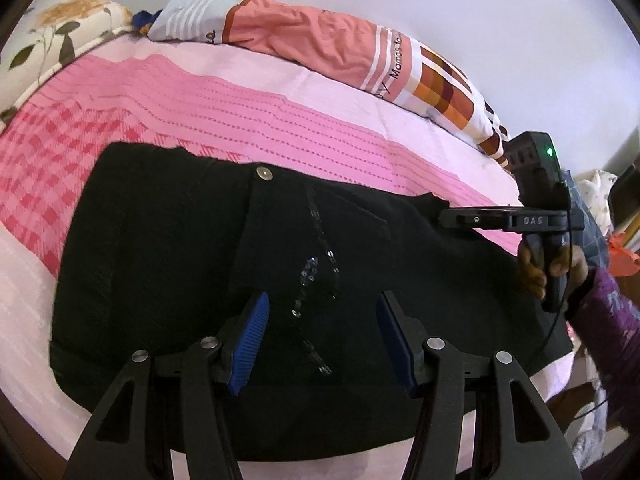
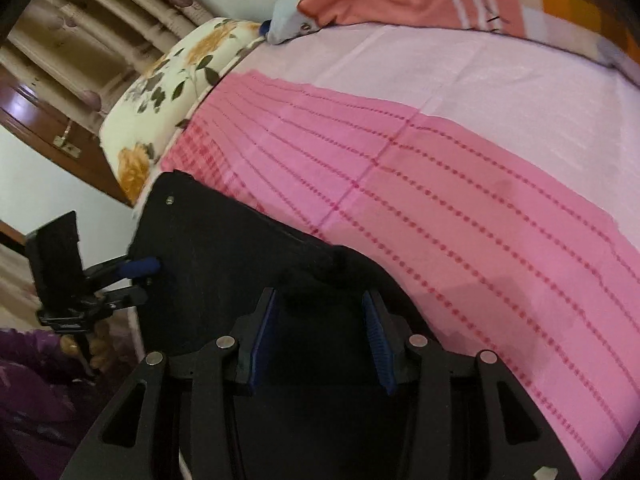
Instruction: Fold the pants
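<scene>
Black pants (image 1: 168, 248) lie folded in a wide bundle on the pink bed sheet (image 1: 200, 100), with a metal button (image 1: 264, 173) near the top edge and a sequin trim (image 1: 316, 272) down the middle. My left gripper (image 1: 323, 300) hovers over the bundle's near half, its blue pads wide apart and nothing pinched between them. My right gripper (image 1: 442, 216), held by a hand, reaches the pants' right edge. In the right wrist view the right gripper (image 2: 320, 300) stands open over the black pants (image 2: 224, 248), and the left gripper (image 2: 146, 280) sits open at their far side.
A salmon and checked quilt (image 1: 320, 44) lies bunched along the wall at the back of the bed. A floral pillow (image 1: 48, 28) sits at the head end by a padded headboard (image 2: 60, 40). A purple sleeve (image 1: 616, 320) and loose clothes (image 1: 600, 196) are at the right.
</scene>
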Available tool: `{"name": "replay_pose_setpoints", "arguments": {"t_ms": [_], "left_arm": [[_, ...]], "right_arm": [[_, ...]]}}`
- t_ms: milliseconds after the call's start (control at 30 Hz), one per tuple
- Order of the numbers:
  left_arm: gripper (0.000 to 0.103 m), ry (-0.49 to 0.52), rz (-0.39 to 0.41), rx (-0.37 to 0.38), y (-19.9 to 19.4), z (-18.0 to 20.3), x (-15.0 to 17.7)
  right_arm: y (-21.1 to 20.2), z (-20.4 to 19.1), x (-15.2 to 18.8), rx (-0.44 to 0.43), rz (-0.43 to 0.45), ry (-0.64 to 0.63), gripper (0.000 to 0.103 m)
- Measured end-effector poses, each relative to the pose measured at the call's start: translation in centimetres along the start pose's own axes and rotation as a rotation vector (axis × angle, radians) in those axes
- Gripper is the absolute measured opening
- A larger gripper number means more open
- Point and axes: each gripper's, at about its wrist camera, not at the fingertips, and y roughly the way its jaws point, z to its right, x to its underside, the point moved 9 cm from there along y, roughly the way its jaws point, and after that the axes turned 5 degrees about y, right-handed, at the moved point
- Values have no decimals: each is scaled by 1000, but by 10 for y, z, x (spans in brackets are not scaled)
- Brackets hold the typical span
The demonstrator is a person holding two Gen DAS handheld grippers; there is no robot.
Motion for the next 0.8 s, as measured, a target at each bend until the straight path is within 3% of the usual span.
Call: {"name": "replay_pose_setpoints", "arguments": {"t_ms": [67, 200, 367, 433, 467, 667, 800], "left_arm": [[57, -3, 1, -1, -1, -1, 0], [57, -6, 12, -10, 0, -2, -2], [61, 35, 33, -102, -2, -4, -4], [85, 73, 57, -224, -5, -10, -8], [85, 94, 73, -260, -6, -11, -10], [86, 113, 52, -272, 9, -15, -11], [86, 115, 45, -266, 11, -16, -13]], "right_arm": [[3, -7, -1, -14, -15, -23, 37], [14, -14, 1, 24, -48, -92, 14], [1, -13, 2, 55, 32, -93, 9], [-7, -12, -1, 37, 73, -63, 9], [-11, -7, -4, -3, 97, -17, 9], [-5, 37, -14, -169, 172, 261, 8], [-12, 48, -18, -135, 222, 296, 7]]}}
